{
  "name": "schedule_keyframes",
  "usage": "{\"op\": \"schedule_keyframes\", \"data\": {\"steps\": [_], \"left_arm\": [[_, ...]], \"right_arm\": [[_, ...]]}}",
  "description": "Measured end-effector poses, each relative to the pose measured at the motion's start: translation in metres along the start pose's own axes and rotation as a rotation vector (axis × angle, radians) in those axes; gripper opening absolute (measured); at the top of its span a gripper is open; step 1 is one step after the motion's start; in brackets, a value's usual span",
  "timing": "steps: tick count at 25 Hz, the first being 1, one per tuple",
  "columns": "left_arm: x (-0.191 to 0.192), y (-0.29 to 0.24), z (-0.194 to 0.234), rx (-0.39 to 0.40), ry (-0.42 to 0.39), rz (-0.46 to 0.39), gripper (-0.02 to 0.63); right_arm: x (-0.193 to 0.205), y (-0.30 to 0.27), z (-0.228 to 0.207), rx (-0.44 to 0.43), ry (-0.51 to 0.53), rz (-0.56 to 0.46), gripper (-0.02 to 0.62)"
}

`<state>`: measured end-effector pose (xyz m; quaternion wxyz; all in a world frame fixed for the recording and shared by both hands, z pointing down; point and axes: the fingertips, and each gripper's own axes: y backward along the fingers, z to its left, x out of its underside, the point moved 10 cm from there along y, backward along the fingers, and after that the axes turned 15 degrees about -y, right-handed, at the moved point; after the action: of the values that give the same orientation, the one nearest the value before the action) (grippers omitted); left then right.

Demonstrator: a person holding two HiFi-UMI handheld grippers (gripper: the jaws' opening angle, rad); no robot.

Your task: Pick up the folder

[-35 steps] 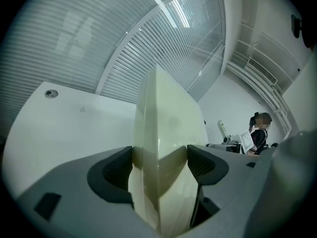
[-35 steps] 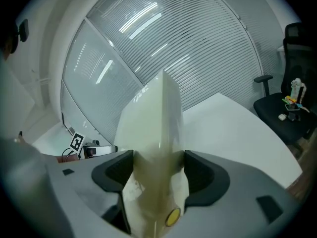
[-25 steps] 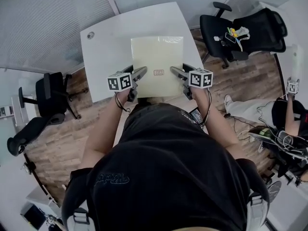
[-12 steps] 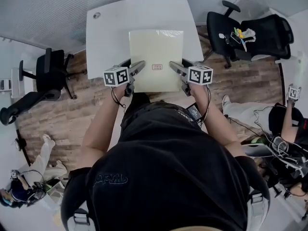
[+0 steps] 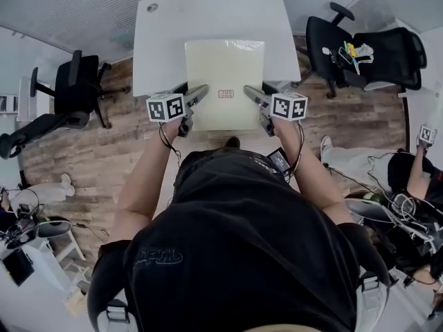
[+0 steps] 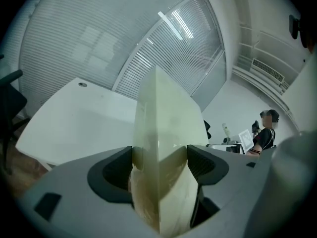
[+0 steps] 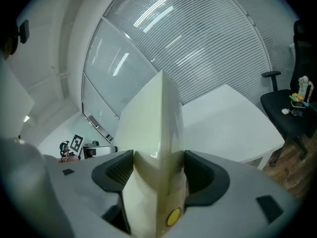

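A pale yellow translucent folder (image 5: 225, 75) with a small red label hangs above the white table (image 5: 163, 40), its near part out over the floor. My left gripper (image 5: 199, 95) is shut on the folder's near left edge. My right gripper (image 5: 250, 95) is shut on its near right edge. In the left gripper view the folder (image 6: 163, 148) stands edge-on, pinched between the dark pads (image 6: 115, 175). The right gripper view shows the folder (image 7: 156, 148) clamped the same way, with a yellow snap button near the bottom.
Black office chairs stand left (image 5: 73, 92) and right (image 5: 367, 50) of the table on the wooden floor. The right chair holds small items. A seated person (image 5: 408, 171) is at the right edge, with cables and gear on the floor nearby.
Both grippers have kept their hold on the folder. The folder and table sit slightly higher and straighter in the head view as the camera shifts.
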<state>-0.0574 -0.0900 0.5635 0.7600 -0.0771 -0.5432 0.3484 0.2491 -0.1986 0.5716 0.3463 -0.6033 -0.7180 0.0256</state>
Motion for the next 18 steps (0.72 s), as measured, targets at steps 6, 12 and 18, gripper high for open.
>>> {"op": "schedule_keyframes", "data": {"steps": [6, 12, 18], "left_arm": [[0.009, 0.024, 0.008, 0.006, 0.000, -0.012, 0.359], [0.020, 0.060, 0.025, -0.019, -0.001, 0.013, 0.359], [0.033, 0.099, 0.039, -0.004, -0.005, 0.007, 0.359]], "right_arm": [[0.018, -0.008, 0.020, -0.005, 0.006, 0.005, 0.314], [0.041, -0.020, 0.048, -0.008, 0.008, -0.002, 0.314], [0.074, -0.032, 0.079, 0.002, 0.001, -0.012, 0.314]]}}
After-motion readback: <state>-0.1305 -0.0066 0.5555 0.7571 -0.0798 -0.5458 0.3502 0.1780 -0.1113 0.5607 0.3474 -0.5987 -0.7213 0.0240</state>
